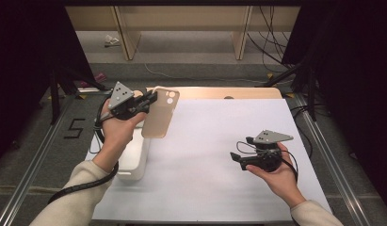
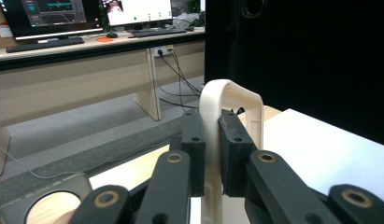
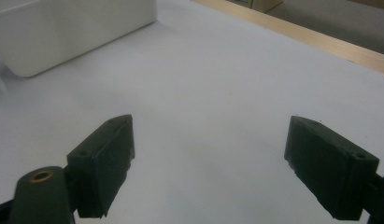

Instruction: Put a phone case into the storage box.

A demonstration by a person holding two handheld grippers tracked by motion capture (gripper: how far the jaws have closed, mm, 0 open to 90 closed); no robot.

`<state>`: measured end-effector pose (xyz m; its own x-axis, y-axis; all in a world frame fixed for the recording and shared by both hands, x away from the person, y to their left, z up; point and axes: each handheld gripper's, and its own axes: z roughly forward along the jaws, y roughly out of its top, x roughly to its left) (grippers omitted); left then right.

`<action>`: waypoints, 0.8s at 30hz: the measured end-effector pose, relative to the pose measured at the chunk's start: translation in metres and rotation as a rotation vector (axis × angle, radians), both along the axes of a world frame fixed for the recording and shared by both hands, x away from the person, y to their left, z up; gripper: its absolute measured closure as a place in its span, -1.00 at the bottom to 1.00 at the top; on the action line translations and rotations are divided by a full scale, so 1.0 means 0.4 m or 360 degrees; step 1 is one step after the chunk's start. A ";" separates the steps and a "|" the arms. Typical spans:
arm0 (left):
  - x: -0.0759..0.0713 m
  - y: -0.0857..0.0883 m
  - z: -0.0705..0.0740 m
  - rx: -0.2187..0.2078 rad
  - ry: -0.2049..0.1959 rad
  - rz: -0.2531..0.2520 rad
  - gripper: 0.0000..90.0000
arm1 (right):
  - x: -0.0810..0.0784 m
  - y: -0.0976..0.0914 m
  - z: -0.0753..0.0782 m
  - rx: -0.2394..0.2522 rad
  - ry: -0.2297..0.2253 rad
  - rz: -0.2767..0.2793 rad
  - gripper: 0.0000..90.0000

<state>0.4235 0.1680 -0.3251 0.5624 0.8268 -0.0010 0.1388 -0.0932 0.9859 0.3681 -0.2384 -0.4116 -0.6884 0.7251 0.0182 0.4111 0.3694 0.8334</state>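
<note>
A beige phone case [image 1: 160,115] with camera cut-outs near its top hangs in the air over the table's left back part. My left gripper [image 1: 151,99] is shut on its upper edge. In the left gripper view the two black pads [image 2: 194,140] pinch the cream rim of the phone case [image 2: 210,98], which rises between them. My right gripper [image 1: 236,157] is held low over the white sheet [image 1: 210,141] at the right, pointing left. Its jaws stand wide apart in the right gripper view, with nothing between them [image 3: 210,154].
A white box [image 1: 134,160] sits at the sheet's left edge, below the held case, and also appears as a white box [image 3: 63,32] at upper left. The wooden table edge [image 1: 219,92] runs along the back. Desks and cables lie beyond.
</note>
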 end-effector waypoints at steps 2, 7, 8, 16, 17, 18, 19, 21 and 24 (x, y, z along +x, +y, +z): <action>0.002 0.007 0.000 0.0003 -0.0003 0.0005 0.82 | 0.000 -0.002 0.000 0.0003 0.0001 -0.0006 -0.62; 0.006 0.020 0.000 0.0007 -0.0004 0.0027 0.82 | 0.000 -0.007 0.000 0.0006 0.0000 -0.0015 -0.62; 0.007 0.023 0.000 0.0009 -0.0005 0.0030 0.82 | 0.000 -0.007 0.000 0.0008 0.0000 -0.0015 -0.61; 0.020 0.047 -0.006 0.0022 0.0009 0.0070 0.82 | 0.000 -0.011 0.000 0.0017 0.0004 -0.0020 -0.61; 0.022 0.049 -0.006 0.0022 0.0010 0.0074 0.82 | 0.000 -0.011 0.000 0.0019 0.0007 -0.0024 -0.61; 0.024 0.052 -0.007 0.0023 0.0007 0.0073 0.82 | 0.001 -0.012 -0.001 0.0021 0.0004 -0.0023 -0.61; 0.025 0.055 -0.007 0.0023 0.0007 0.0078 0.82 | 0.001 -0.012 -0.001 0.0022 0.0005 -0.0023 -0.61; 0.027 0.060 -0.007 0.0020 0.0004 0.0079 0.82 | 0.001 -0.012 -0.001 0.0029 0.0006 -0.0023 -0.61; 0.031 0.067 -0.006 0.0022 0.0006 0.0088 0.82 | 0.001 -0.013 0.000 0.0035 0.0004 -0.0027 -0.61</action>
<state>0.4358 0.1947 -0.3274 0.5156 0.8568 0.0086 0.1478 -0.0988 0.9841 0.3684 -0.2435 -0.4117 -0.6758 0.7362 0.0358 0.4193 0.3439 0.8402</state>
